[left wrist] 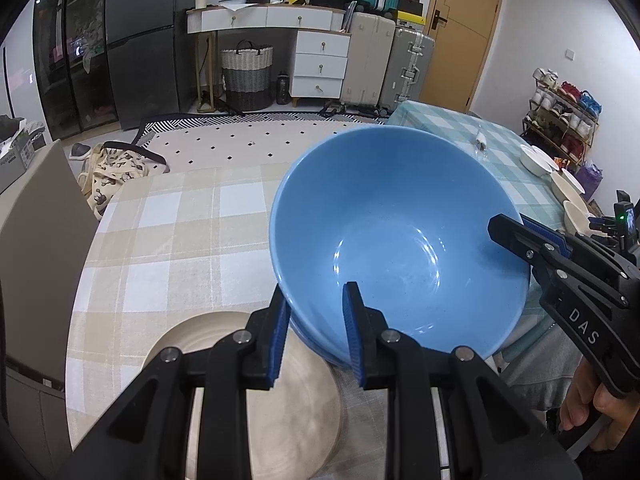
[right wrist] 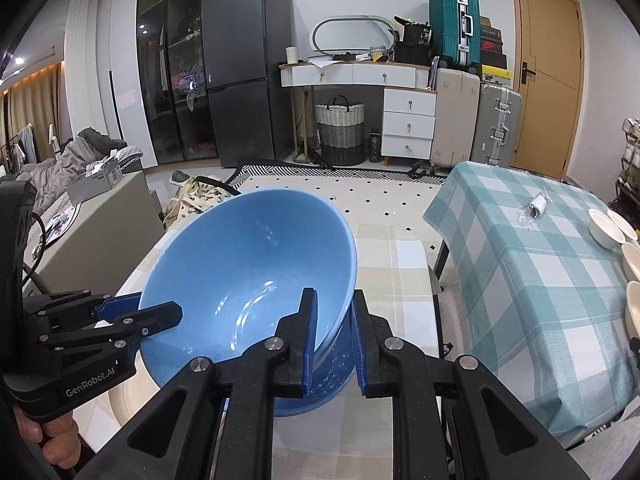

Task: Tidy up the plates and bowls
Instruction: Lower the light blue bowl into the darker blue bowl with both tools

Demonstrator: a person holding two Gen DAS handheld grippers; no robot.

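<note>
Beige checked tablecloth (left wrist: 168, 232), cluttered living room behind. Blue bowl (left wrist: 392, 232) held tilted above cream plate (left wrist: 288, 392). Left gripper (left wrist: 316, 336) clamps its rim at 6 o'clock; right gripper (right wrist: 334, 340) pinches the rim at 3 o'clock. Both equally near.

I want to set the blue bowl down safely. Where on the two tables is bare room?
The beige checked table is bare left of the blue bowl, behind the beige plate. The teal table is bare at its middle; its right edge is crowded with white bowls.
</note>
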